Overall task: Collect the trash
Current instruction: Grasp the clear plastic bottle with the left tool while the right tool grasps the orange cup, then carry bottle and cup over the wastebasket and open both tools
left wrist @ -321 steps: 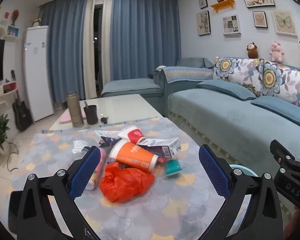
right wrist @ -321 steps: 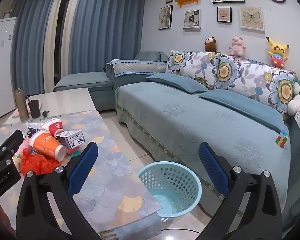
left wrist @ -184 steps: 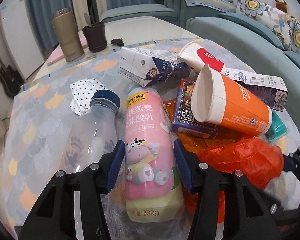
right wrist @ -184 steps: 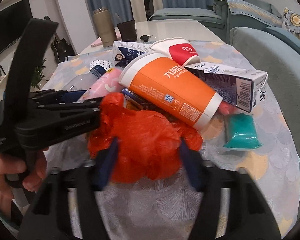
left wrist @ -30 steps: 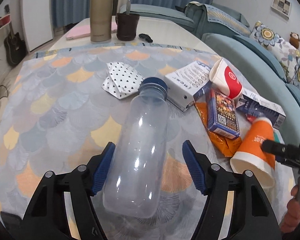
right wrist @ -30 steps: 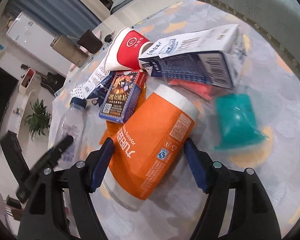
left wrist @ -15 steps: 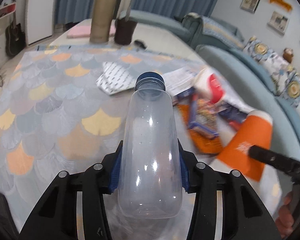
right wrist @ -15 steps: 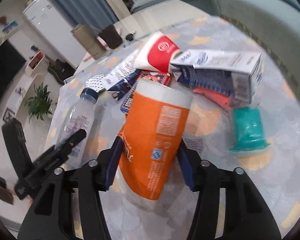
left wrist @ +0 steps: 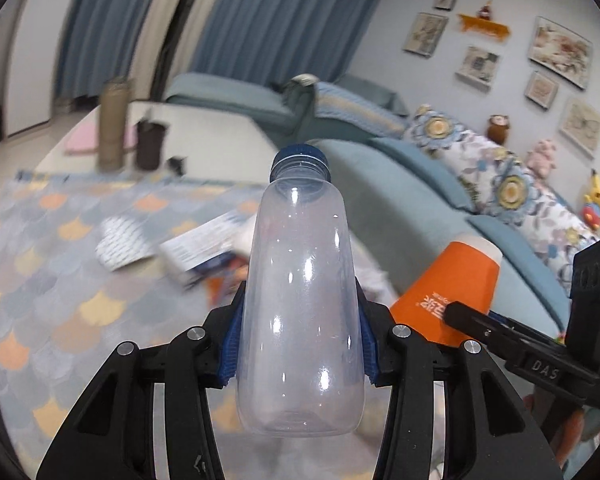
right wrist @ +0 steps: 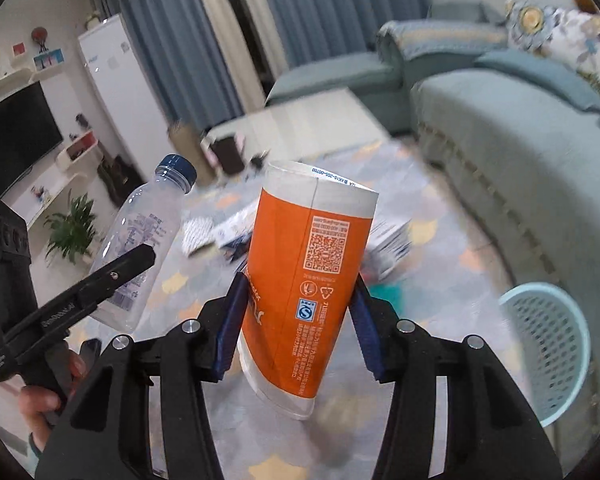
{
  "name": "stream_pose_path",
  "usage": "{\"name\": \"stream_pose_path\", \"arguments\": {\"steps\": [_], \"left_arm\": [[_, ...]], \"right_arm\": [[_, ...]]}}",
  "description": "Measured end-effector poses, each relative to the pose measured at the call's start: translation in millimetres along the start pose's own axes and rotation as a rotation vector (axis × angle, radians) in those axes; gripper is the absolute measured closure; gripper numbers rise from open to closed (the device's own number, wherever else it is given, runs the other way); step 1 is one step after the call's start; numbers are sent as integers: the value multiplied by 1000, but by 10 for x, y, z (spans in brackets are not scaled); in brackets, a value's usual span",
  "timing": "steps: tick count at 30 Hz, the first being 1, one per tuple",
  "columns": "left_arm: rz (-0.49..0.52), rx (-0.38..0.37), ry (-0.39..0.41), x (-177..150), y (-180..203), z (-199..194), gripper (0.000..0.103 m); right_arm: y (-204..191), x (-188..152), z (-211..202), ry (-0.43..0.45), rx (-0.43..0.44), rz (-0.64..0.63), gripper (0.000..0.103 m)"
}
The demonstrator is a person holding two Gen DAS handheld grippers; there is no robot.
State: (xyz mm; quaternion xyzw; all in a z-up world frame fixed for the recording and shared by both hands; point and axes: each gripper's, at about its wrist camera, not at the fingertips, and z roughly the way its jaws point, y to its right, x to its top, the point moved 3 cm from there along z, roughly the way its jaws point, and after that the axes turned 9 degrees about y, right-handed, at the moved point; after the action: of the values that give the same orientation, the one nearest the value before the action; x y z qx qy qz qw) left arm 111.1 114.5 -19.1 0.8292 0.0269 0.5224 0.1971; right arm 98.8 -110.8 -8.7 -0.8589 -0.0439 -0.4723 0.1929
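Both items are now up off the counter (left wrist: 40, 264): a second ago my left tool (left wrist: 300, 344) straddled the bottle (left wrist: 300, 300) where it lay, unclamped, and my right tool (right wrist: 296, 328) bracketed the cup (right wrist: 304, 280) on its side. Now the left tool is clenched on the bottle's lower body, cap pointing away, and the right tool grips the orange cup low on its wall, rim end tilted up. I judge that two more pieces are ready for the basket (right wrist: 548, 352), which stands on the floor past the counter's edge, low right in the right view, beside the sofa (right wrist: 520, 132).

Still on the counter (blurred by motion) are a white carton (left wrist: 196, 248), a dotted paper (left wrist: 120, 244) and more litter behind the cup, so the job is far from done. A flask (left wrist: 114, 124) and a dark mug (left wrist: 152, 144) stand at the far end and look like keepers. The two tools ride close together; I would watch that they don't knock on the way over the counter's corner.
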Motion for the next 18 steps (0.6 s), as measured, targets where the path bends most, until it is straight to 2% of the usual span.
{"name": "stream_pose_path", "arguments": {"steps": [5,9,13,18], "left_arm": [[52,-90,21,122,650,86,58],[84,-154,3,119,1101,271,58],[132,-199,-31,10,1535,526,58],[184,-253,-107,-305,2068,917,58]], "right_arm": [[460,175,-440,101,-101,26,56],[948,217,-709,155,-196,74,56],[1412,163,-916,184,-273,130,56],[2031,-41,-1081,181,-385,203,56]]}}
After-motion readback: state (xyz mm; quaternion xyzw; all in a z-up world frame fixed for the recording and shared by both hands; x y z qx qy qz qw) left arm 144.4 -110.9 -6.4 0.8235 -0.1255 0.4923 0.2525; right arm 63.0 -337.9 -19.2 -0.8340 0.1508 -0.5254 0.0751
